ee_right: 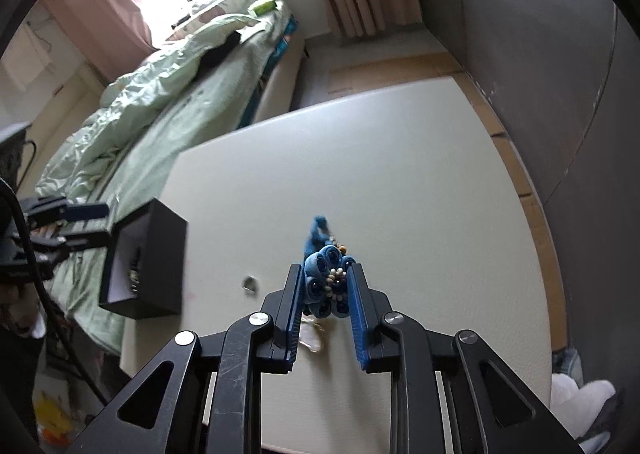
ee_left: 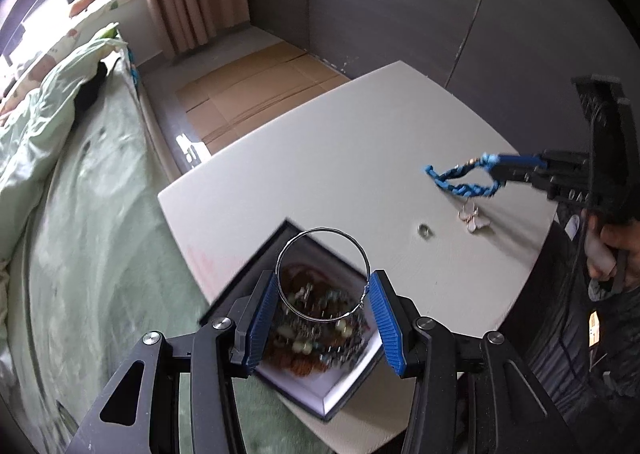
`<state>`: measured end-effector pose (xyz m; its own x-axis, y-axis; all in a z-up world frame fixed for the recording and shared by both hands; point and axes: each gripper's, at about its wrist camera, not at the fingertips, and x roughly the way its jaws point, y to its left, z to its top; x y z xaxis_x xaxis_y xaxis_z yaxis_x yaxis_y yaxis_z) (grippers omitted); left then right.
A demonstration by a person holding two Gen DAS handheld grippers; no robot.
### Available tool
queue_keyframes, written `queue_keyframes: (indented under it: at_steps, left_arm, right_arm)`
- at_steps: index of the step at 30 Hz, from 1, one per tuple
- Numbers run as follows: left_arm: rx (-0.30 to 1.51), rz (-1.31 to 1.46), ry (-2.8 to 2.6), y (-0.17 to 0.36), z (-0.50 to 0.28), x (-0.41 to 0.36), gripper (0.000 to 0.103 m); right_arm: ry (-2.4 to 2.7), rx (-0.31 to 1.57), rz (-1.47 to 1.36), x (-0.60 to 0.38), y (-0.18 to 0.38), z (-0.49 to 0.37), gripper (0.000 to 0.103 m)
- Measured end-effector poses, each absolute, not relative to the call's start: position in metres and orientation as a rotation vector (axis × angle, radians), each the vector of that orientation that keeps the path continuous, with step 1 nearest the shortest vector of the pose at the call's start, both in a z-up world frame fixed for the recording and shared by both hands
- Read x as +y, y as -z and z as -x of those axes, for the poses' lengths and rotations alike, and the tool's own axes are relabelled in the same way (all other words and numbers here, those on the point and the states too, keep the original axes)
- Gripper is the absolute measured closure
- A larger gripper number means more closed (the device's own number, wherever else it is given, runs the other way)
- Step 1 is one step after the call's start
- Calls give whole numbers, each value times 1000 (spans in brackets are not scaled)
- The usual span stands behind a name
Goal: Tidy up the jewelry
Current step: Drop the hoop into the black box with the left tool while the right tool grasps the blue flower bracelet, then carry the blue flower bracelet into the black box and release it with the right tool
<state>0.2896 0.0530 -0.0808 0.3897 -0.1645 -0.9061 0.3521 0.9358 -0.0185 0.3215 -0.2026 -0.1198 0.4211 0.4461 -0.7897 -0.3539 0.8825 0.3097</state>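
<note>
The left hand-held gripper point(ee_left: 323, 296) clamps a thin wire hoop point(ee_left: 323, 274) above the black box point(ee_left: 320, 338); the right hand-held gripper point(ee_right: 325, 288) pinches a braided blue bracelet point(ee_right: 323, 278) over the matte desk point(ee_right: 380, 182).

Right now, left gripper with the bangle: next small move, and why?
Probably lower it a little and open. The left gripper holds the thin metal bangle between its pads, already above the open black box of beaded jewelry. The right gripper is clamped on the blue braided bracelet, well clear.
</note>
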Motion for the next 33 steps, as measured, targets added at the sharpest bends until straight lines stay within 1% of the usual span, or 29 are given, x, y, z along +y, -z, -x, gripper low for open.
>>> queue_keyframes:
  at_steps: [7, 9, 10, 11, 12, 18, 26, 27, 29, 31, 32, 33]
  left_arm:
    - [1145, -148, 293, 89, -275, 71, 52]
    - [1162, -105, 285, 92, -275, 78, 47]
    - [1158, -77, 278, 92, -274, 82, 40]
    - [1147, -66, 272, 91, -272, 85, 36]
    - [1130, -57, 263, 88, -269, 88, 35]
    - [1020, 67, 197, 71, -253, 115, 35]
    - [916, 220, 128, 64, -234, 141, 33]
    - [904, 234, 124, 63, -232, 143, 32]
    - [877, 255, 117, 60, -227, 142, 20]
    - [844, 268, 114, 55, -220, 140, 15]
    - [833, 273, 115, 53, -217, 140, 12]
    - [821, 279, 113, 50, -215, 138, 11]
  right_arm:
    - [-540, 951, -102, -178, 88, -311, 80]
    - [-562, 937, -101, -168, 79, -307, 80]
    - [-573, 930, -98, -163, 75, -305, 80]
    - [-580, 925, -94, -158, 72, -303, 80]
    - [-595, 918, -90, -151, 67, -300, 80]
    - [-687, 891, -81, -110, 48, -289, 80]
    - [-774, 891, -65, -61, 41, -276, 80]
    - [-783, 890, -72, -56, 40, -276, 80]
    - [-800, 879, -86, -51, 41, -276, 80]
    - [-816, 878, -105, -45, 43, -277, 75]
    - [-810, 894, -111, -44, 46, -279, 62]
    - [-798, 914, -120, -44, 50, -281, 47]
